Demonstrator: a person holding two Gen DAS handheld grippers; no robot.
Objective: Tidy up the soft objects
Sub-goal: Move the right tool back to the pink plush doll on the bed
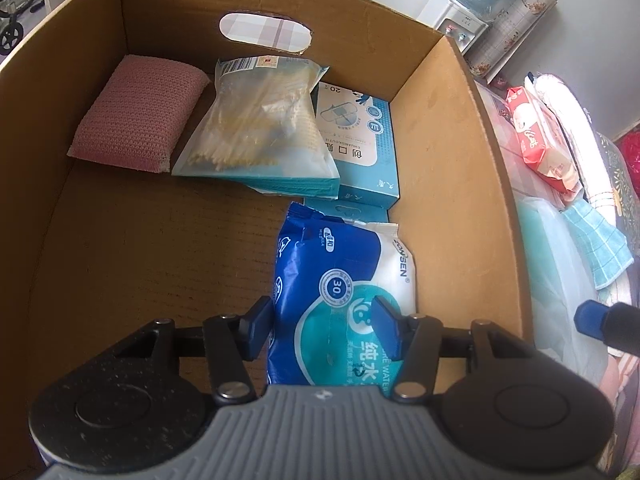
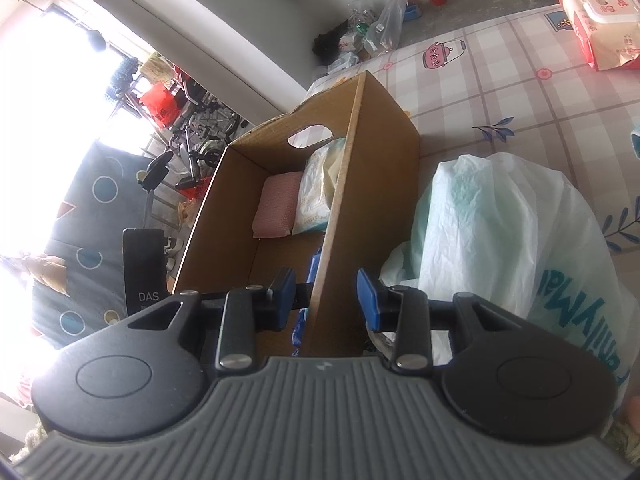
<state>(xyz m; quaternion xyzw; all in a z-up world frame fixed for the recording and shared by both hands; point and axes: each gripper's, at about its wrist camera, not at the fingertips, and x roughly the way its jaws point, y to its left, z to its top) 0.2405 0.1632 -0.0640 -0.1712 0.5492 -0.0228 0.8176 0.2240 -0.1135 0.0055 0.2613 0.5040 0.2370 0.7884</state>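
An open cardboard box (image 1: 460,184) holds a pink sponge (image 1: 136,116), a clear bag of cotton swabs (image 1: 256,120), a blue plaster box (image 1: 360,152) and a blue-and-white wet-wipes pack (image 1: 340,264). My left gripper (image 1: 320,326) points down into the box over the near end of the wipes pack. Its left pad sits at the pack's left edge and its right finger lies over the printed face; I see no pinch across the pack. My right gripper (image 2: 326,300) hangs open and empty by the box's right wall (image 2: 340,208). One of its blue fingertips (image 1: 592,318) shows outside the box.
A white plastic bag (image 2: 500,232) bulges right beside the box. On the checked tablecloth (image 2: 500,80) lie a red tissue pack (image 2: 596,12) and a teal checked cloth (image 1: 600,240). The left half of the box floor (image 1: 152,248) is bare cardboard.
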